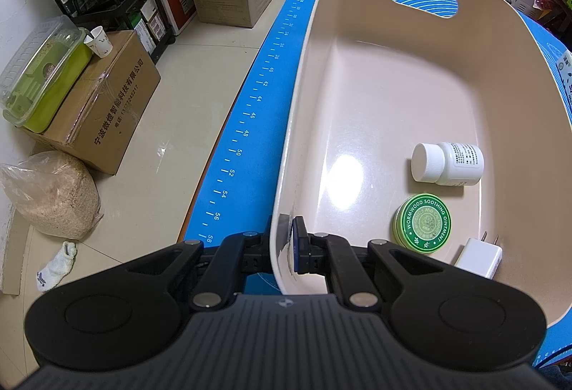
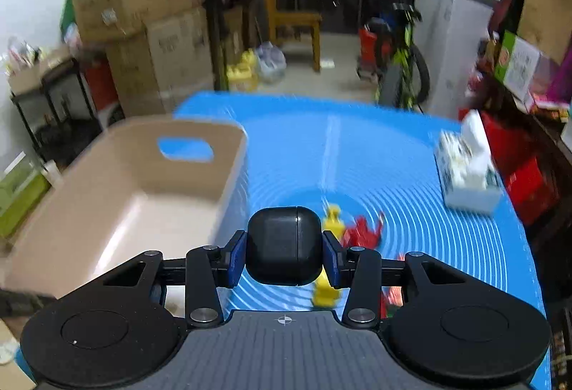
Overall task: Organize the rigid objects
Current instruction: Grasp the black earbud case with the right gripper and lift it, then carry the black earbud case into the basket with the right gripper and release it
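A beige plastic bin [image 1: 357, 75] stands on the blue mat [image 1: 250, 111]. My left gripper [image 1: 284, 247] is shut on the bin's near rim. Inside the bin lie a white pill bottle [image 1: 447, 162], a green ointment tin [image 1: 423, 223] and a white charger plug [image 1: 479, 256]. In the right wrist view, my right gripper [image 2: 284, 248] is shut on a black earbud case [image 2: 284, 245] and holds it above the mat, to the right of the bin [image 2: 121, 189]. A yellow toy [image 2: 327, 247] and a red toy [image 2: 364, 232] lie on the mat behind it.
A tissue box [image 2: 468, 171] sits at the mat's right side. Cardboard boxes [image 1: 103, 103], a green container [image 1: 43, 78], a shelf and a bag [image 1: 53, 193] stand on the floor left of the table. A bicycle [image 2: 404, 61] and a chair stand beyond.
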Tool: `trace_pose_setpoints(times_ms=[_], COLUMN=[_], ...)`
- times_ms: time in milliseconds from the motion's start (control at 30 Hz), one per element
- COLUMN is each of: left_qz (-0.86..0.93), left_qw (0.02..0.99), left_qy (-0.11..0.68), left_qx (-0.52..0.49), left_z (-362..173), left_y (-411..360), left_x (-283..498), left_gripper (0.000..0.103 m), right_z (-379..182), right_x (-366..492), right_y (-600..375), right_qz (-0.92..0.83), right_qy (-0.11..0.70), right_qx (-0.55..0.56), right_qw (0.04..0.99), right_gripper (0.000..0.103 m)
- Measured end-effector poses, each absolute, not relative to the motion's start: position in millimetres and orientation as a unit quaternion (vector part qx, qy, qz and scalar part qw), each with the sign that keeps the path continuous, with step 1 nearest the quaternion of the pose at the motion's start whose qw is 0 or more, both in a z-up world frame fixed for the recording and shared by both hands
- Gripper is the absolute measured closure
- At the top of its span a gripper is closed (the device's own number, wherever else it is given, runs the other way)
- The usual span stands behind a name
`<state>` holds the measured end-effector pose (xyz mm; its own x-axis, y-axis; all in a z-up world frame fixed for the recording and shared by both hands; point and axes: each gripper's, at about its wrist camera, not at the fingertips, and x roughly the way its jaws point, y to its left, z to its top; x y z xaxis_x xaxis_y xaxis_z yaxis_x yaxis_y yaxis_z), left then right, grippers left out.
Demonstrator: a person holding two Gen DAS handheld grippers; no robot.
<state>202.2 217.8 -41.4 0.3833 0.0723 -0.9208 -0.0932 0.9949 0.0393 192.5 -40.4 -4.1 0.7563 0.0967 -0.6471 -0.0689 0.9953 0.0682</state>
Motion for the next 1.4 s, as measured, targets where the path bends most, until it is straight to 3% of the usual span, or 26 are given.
trace_pose_setpoints(times_ms=[333, 833, 900, 1133, 1167, 1267, 1400], left_qz=[0.049, 0.051, 0.050, 0.051, 0.051, 0.051, 0.051], left_qw=[0.831, 0.831, 0.831, 0.831, 0.831, 0.831, 0.831], left_qy=[0.553, 0.553, 0.553, 0.553, 0.553, 0.553, 0.553], left_qx=[-0.010, -0.008, -0.008, -0.009, -0.008, -0.008, -0.008], left_z=[-41.5, -39.4, -39.4, -39.5, -39.6, -39.6, -39.7], left_y=[218.5, 217.2, 217.2, 217.4, 216.6, 216.8, 216.6], left_x=[202.0, 203.1, 203.0, 202.9, 203.2, 203.2, 203.1], left_gripper=[0.093, 0.093, 0.093, 0.094, 0.093, 0.093, 0.093], right_z=[7.8, -48.3, -54.7, -61.2, -59.3, -49.6, -29.1], right_x=[204.2, 207.6, 208.9, 210.3, 211.0, 209.6, 207.2], right_y=[22.7, 99.7, 104.4, 107.0, 105.8, 97.1, 81.9], right_qz=[0.133, 0.190, 0.191, 0.189, 0.190, 0.187, 0.178], right_qy=[0.341, 0.447, 0.461, 0.477, 0.473, 0.456, 0.426], right_qx=[-0.016, -0.093, -0.105, -0.122, -0.116, -0.096, -0.077], right_qw=[0.931, 0.869, 0.860, 0.850, 0.853, 0.865, 0.884], right_gripper=[0.053, 0.053, 0.062, 0.061, 0.060, 0.044, 0.038])
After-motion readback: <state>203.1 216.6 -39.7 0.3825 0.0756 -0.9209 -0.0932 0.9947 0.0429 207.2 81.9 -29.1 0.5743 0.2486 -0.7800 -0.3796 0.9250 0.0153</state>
